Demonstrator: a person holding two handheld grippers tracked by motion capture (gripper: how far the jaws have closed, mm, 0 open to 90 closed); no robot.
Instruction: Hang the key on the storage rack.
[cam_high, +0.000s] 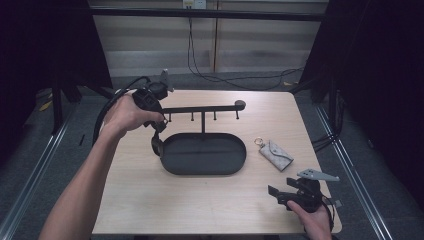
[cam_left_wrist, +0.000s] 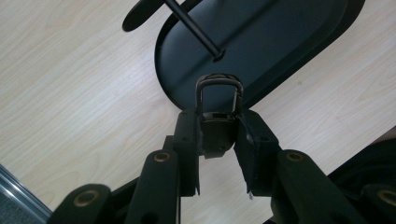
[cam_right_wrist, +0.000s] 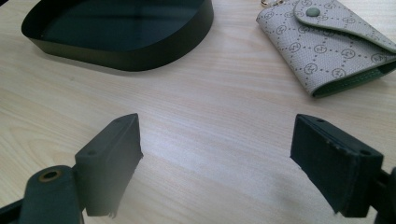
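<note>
We are finding the left gripper (cam_high: 156, 131) raised over the table's (cam_high: 150, 195) far left part, beside the left end of the stand (cam_high: 202, 150). Its jaws are clamping a dark clasp (cam_left_wrist: 219, 109), whose metal loop is standing out beyond the tips, above the rim of the stand's oval tray. We are noting the stand itself sitting mid-table, its hook bar running across. To the right, toward the right edge, a grey pouch (cam_high: 276, 154) is lying flat. At the near right corner, the right gripper (cam_right_wrist: 217, 154) is hovering low, jaws spread wide and gripping nothing.
</note>
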